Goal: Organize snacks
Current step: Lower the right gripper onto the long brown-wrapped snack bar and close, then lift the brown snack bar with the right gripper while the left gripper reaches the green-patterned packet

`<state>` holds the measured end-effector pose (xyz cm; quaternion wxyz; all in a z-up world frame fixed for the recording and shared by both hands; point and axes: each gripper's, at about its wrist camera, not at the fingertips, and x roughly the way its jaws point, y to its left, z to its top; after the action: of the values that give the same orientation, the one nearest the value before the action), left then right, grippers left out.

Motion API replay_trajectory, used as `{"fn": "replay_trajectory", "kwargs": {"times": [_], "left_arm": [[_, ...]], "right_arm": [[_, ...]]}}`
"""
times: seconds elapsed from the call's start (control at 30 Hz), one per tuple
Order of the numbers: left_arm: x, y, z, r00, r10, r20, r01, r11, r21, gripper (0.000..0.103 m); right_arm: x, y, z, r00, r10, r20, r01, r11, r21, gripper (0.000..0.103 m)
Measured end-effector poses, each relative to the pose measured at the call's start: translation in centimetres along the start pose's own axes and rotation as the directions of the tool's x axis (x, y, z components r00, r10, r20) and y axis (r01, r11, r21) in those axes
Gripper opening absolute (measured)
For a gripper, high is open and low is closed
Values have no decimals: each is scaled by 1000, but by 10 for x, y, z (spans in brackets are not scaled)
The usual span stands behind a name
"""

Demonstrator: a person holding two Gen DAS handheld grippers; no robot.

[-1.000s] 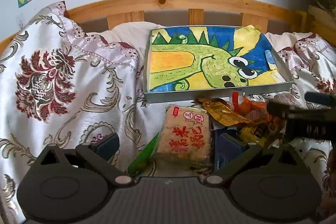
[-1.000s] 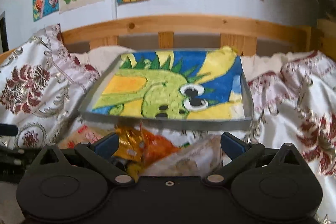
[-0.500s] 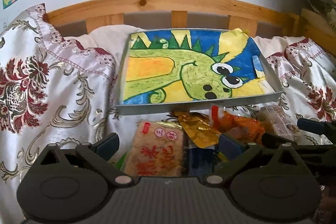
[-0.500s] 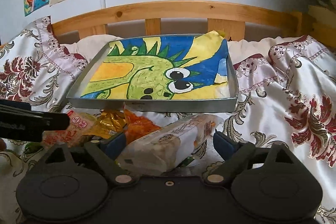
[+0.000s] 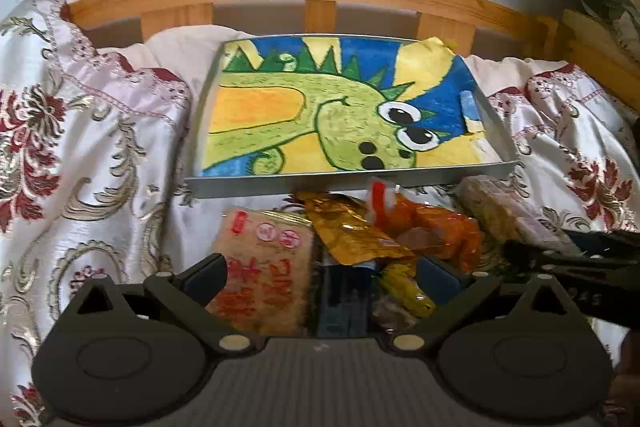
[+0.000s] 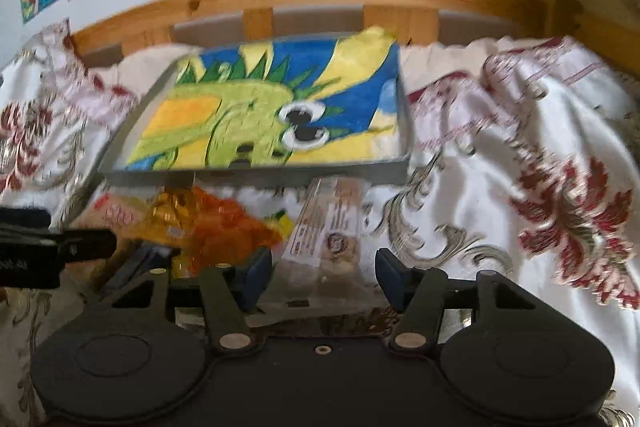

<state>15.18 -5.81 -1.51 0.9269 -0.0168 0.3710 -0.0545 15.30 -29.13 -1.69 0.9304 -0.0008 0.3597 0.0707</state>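
Closing jaws: the right gripper (image 6: pixel 324 275) is narrowing its blue pads (image 6: pixel 387 277) around a clear-wrapped snack pack (image 6: pixel 328 227); the pack lies between them, but the pads look not yet pressed on the film.
Left gripper: the left gripper (image 5: pixel 326 285) stands wide apart, holding nothing, poised over the pale rice-cake pack with red lettering (image 5: pixel 266 267).
Snack heap: the packs lie loose on the floral bedspread (image 6: pixel 500 195), just in front of the tray; a gold foil sachet (image 5: pixel 348 231) and an orange packet (image 5: pixel 432 227) overlap in the middle, with a yellow wrapper (image 5: pixel 408 293) below them.
Clear pack, other view: from the left wrist it shows as a long block (image 5: pixel 504 211) at the right end of the heap, its near end under the dark fingers of the right gripper.
Tray: a shallow grey tray (image 5: pixel 344 185) lined with a green cartoon-dragon drawing sits beyond the heap, its floor bare of snacks.
Step in hand: judged as the first pick, the clear pack bound for the tray.
Doing it well: centre the pads on the pack's body, not on the slack film, so it does not slide out when lifted.
Watch: the orange packet lies beside the left pad and could be pinched along with it.
Lift: clear the tray's near wall before moving forward, and set the pack flat to one side, leaving room.
Blur: the right wrist view is smeared, so exact pad contact cannot be told.
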Motion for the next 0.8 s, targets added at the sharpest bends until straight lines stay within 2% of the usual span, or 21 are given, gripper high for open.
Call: {"fn": "replay_trajectory", "kwargs": {"times": [0.13,0.27,0.3,0.33,0.47,0.57,0.7,0.8], "left_arm": [[6,-4,3,1000,-18,-3,18,1000,-1,102],[12,-10,6,1000,-25,-16,24,1000,-2,102],[13,-12,5,999,-29,-16,29,1000,-4,102],[13,-14,5,999,-36,-19,36,999,-6,102],[12,-22,1,998,-65,-23,66,998,21,102],[10,-26,0,995,-91,-30,92,995,36,102],[5,-30,-7,983,-171,-59,171,985,-3,102],[4,-40,-12,976,-208,-69,210,977,29,102]], "right_arm": [[8,-2,-1,1000,24,-19,-24,1000,16,68],[13,-2,-1,999,29,-19,-29,1000,12,68],[14,-2,-1,999,30,-20,-30,999,14,66],[14,-3,-1,999,32,-19,-32,999,16,57],[12,-5,1,999,41,-15,-41,999,5,53],[11,-12,9,996,85,-21,-85,996,-1,49],[13,-33,19,988,147,-37,-146,989,30,46],[17,-43,20,985,164,-48,-162,985,56,42]]}}
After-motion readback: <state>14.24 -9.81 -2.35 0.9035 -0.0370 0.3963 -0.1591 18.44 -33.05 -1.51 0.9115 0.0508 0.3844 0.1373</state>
